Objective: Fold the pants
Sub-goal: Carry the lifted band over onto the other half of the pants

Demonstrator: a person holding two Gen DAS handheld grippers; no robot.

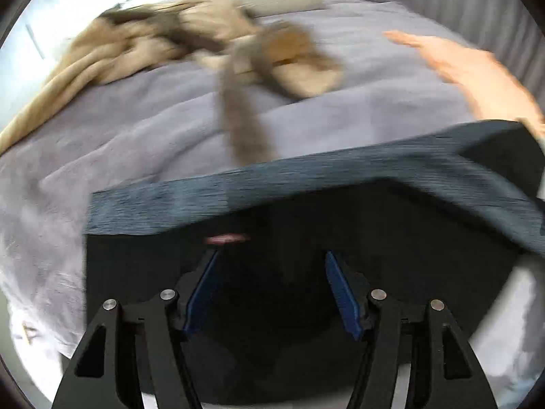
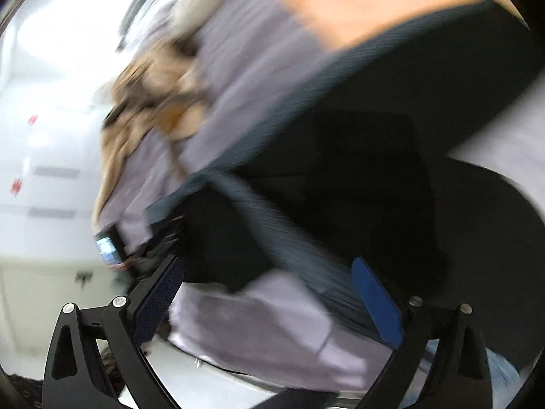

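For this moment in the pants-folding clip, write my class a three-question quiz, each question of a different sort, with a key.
1. True or false: the left gripper is shut on the dark pants.
2. Multiple choice: the tan clothes lie (A) on the lavender bedcover, beyond the pants, (B) on top of the pants, (C) between the gripper's fingers.
3. Fill in: both views are smeared by motion ____.

Key: 1 false, its jaws stand apart over the fabric; 2 A; 3 blur.

Dark pants (image 1: 306,272) — grey ribbed waistband — lying on lilac bedding, blurred.
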